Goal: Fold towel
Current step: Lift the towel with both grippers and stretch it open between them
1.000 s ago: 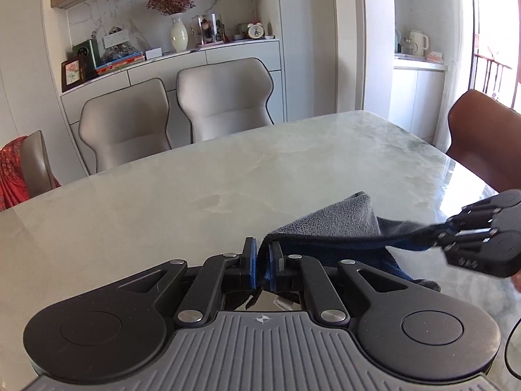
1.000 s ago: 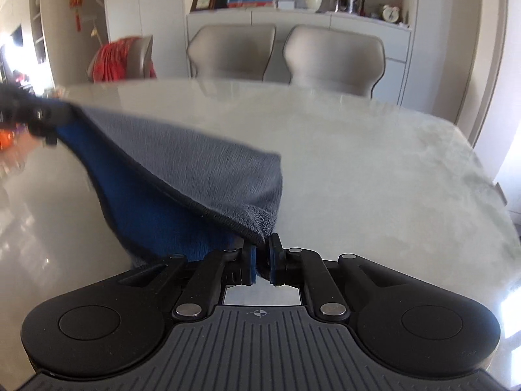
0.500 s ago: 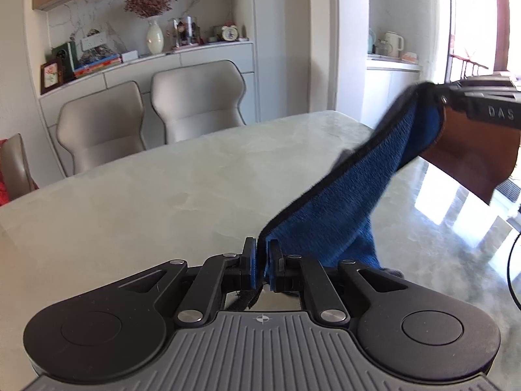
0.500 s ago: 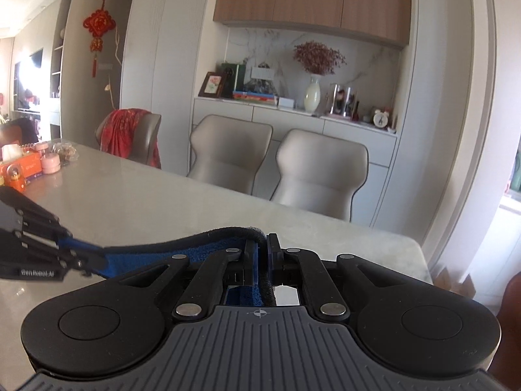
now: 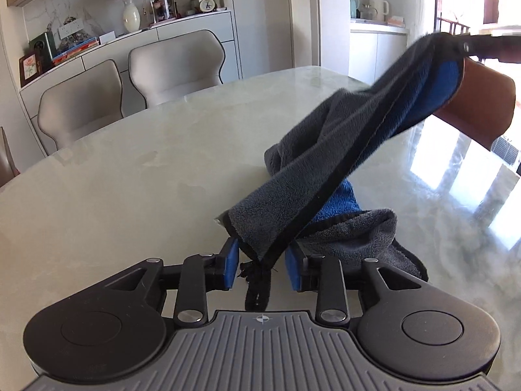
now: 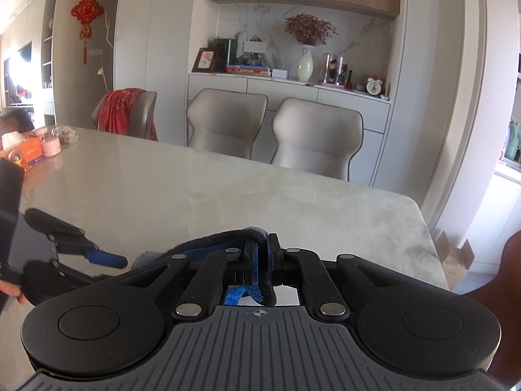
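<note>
The towel, grey on one side and blue on the other with a black hem, hangs in a twisted band over the marble table. My left gripper is open; the towel's corner lies loose between its jaws. My right gripper is shut on the other towel corner and holds it raised; it shows at the upper right of the left wrist view. The open left gripper shows low at the left of the right wrist view. The towel's lower part rests bunched on the table.
Two beige chairs stand at the table's far side before a sideboard with a vase. A brown chair stands at the right. A tissue box and small jars sit at the table's far left end.
My left gripper has opened and let go of the towel corner. The right gripper stays shut on its corner, held high. More of the towel has sunk onto the table.
</note>
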`<action>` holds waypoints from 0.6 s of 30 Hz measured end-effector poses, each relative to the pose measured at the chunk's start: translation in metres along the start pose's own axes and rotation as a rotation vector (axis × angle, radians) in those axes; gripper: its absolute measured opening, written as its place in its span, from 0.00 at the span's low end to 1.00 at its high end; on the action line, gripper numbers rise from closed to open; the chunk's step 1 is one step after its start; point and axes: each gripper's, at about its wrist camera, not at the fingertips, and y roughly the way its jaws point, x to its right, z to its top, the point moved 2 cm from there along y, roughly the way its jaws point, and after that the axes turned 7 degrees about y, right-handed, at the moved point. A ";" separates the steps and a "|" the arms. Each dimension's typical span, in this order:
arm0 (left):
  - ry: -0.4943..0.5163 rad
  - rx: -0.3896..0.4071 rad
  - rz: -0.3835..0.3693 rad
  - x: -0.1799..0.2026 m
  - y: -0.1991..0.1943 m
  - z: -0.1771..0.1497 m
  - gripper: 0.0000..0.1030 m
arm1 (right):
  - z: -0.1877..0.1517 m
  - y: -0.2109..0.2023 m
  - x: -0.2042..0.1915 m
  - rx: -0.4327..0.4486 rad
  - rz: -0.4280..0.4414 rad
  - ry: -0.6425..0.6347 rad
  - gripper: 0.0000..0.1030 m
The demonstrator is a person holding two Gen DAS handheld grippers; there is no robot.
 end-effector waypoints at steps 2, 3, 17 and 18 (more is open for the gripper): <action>0.025 0.006 0.017 0.005 0.005 0.000 0.37 | 0.001 0.000 -0.002 0.002 0.008 -0.002 0.06; 0.038 0.009 0.025 0.007 0.008 0.000 0.38 | 0.002 0.000 -0.003 0.003 0.012 0.000 0.06; 0.086 0.075 0.169 -0.011 -0.001 0.020 0.05 | 0.007 -0.003 0.005 0.025 0.007 0.009 0.06; 0.086 0.091 0.187 -0.017 -0.007 0.025 0.05 | 0.009 -0.002 0.006 0.029 0.003 0.004 0.06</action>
